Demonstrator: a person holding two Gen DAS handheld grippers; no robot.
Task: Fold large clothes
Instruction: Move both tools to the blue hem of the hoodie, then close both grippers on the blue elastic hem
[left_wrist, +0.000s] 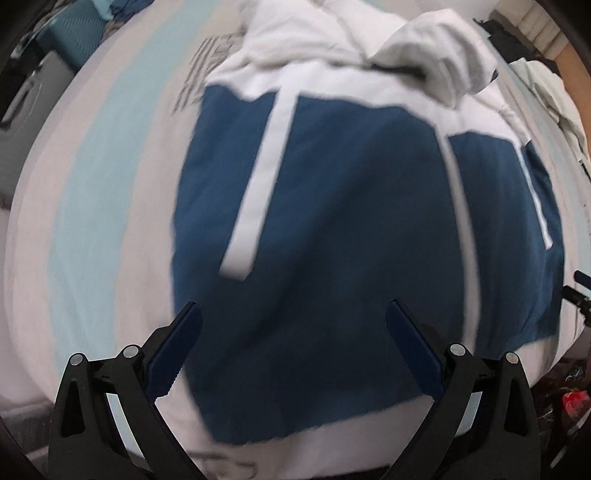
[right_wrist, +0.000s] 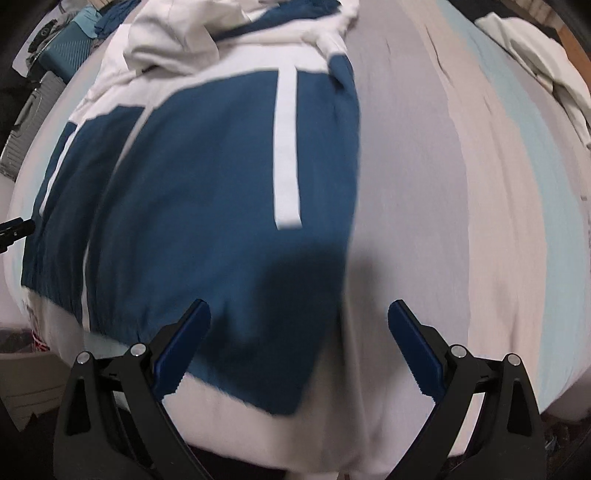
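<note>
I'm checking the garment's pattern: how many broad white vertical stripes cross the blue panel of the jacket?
1 broad stripe on the jacket, toward its bed-centre edge. Thinner white lines run nearer the other edge; blur and the bunched white top may hide more.

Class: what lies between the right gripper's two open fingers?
In the right wrist view, the right gripper frames the blue-and-white jacket's lower corner and bare striped bedsheet.

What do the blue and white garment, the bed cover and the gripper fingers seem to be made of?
Garment: soft matte knit, probably cotton fleece; it creases thickly and shows no shine, though blur hides the weave.
Bed cover: thin woven cloth, matte, with fine wrinkles and pale stripes.
Fingers: hard black plastic with blue, tooth-edged pads, perhaps rubber; metal pins glint at the joints.
</note>
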